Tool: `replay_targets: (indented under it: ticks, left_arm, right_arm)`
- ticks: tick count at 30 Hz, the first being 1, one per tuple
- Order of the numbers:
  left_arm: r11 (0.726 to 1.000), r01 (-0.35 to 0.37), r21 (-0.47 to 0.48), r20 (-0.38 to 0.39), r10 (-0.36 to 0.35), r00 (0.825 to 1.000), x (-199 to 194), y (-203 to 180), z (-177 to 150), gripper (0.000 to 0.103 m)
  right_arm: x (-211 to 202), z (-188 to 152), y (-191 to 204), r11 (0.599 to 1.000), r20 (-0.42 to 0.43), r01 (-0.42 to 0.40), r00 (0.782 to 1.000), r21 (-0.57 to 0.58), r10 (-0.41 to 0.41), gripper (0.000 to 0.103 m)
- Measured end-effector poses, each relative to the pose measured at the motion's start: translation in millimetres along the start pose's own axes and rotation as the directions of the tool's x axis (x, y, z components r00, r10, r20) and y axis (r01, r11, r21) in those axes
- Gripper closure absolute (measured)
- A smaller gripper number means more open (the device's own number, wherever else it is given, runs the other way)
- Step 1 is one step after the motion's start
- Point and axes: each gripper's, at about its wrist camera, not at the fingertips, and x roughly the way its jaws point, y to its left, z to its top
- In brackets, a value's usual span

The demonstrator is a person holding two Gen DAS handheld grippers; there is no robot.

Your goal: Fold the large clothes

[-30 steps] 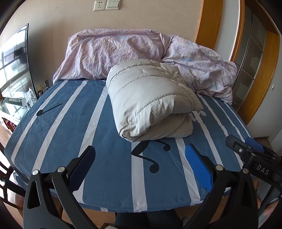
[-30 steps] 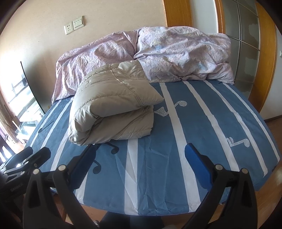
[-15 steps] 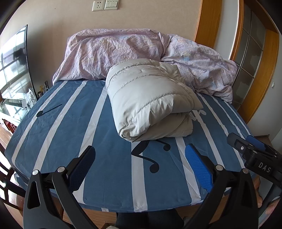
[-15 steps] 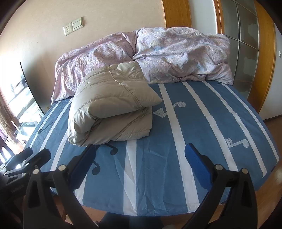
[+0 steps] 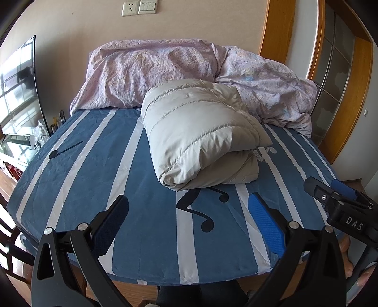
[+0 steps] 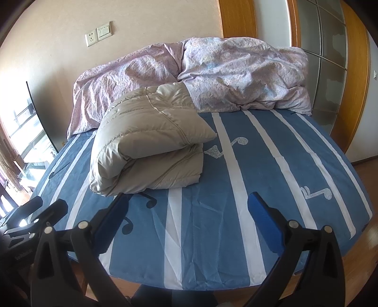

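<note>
While I hold both tools back at the foot of the bed, this is what I see:

Jacket: my beige quilted down jacket point(image 5: 200, 137) is folded into a thick bundle of two puffy layers, the upper one bulging over the lower, with stitched seams running across it and a satiny sheen on its far corner.
Jacket position: it lies on the blue sheet point(image 5: 94, 179) with white stripes and music notes, toward the head of the bed, its far edge touching the lilac duvet point(image 5: 153, 68) heaped by the wall.
Left gripper point(image 5: 186, 226): jaws spread wide, nothing between them, hovering over the near edge of the bed, well apart from the jacket.
Right gripper point(image 6: 189, 219): likewise wide open and empty; the jacket point(image 6: 146, 146) sits up and to my left of it.
Wall: a socket and switch plate point(image 5: 139, 7) above the duvet.
</note>
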Motion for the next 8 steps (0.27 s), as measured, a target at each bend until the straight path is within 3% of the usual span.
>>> replay_targets:
  ticks: [8]
  left_arm:
    - [1.0, -0.003, -0.004, -0.004, 0.003, 1.0, 0.5, 1.8, 0.1, 0.001]
  right_arm:
    - [0.3, 0.3, 1.1, 1.0, 0.004, 0.008, 1.0, -0.009, -0.008, 0.002]
